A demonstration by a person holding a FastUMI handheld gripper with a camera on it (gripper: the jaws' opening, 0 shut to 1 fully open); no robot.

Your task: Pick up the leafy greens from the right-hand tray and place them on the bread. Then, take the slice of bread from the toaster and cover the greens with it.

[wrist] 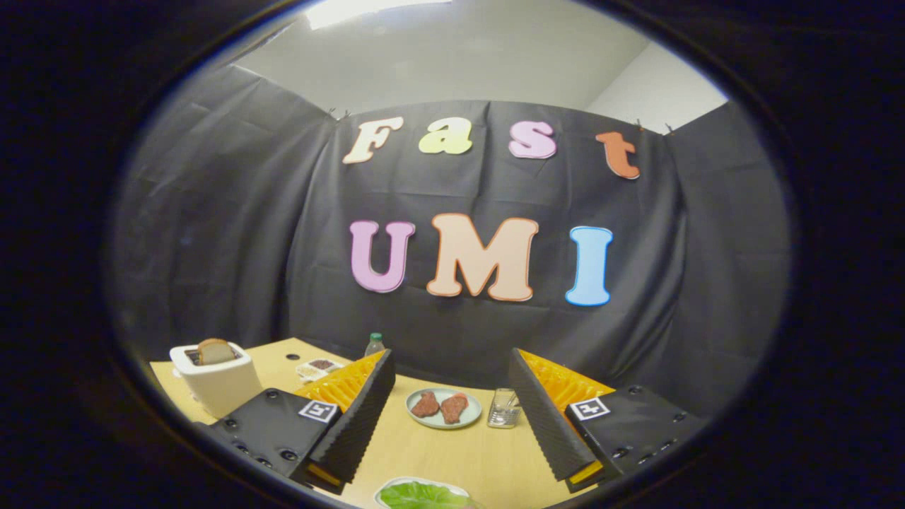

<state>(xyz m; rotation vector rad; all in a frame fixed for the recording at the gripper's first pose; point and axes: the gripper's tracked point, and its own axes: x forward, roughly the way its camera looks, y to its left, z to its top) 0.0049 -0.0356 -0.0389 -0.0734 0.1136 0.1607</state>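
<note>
**Operator:** While the gripper point(450, 413) is held above the tabletop point(431, 452), what is the condition of its fingers?

**Inspector:** The fingers point(357, 417) are spread wide apart. Nothing lies between them in contact with either one; both are clear of every item.

**Operator:** Where are the leafy greens?

**Inspector:** The leafy greens point(422, 496) lie on a light tray point(385, 490) at the near edge of the tabletop, below the gap between the fingers and closer to the camera than their tips. The tray is only partly in view.

**Operator:** And the bread for the cover step?

**Inspector:** A slice of bread point(215, 350) stands upright in the slot of the white toaster point(215, 378), which sits at the far left of the tabletop, just beyond the left finger. The slice projects above the toaster's top.

**Operator:** What else is on the tabletop?

**Inspector:** A pale round plate point(444, 408) carrying two reddish-brown pieces of meat point(440, 406) sits ahead, seen between the fingers. A clear glass point(503, 408) stands just beside the plate, next to the right finger. Farther back on the left are a small divided dish point(318, 367) with dark and light contents and a bottle point(374, 344) with a green cap, near the black cloth wall point(247, 247).
</note>
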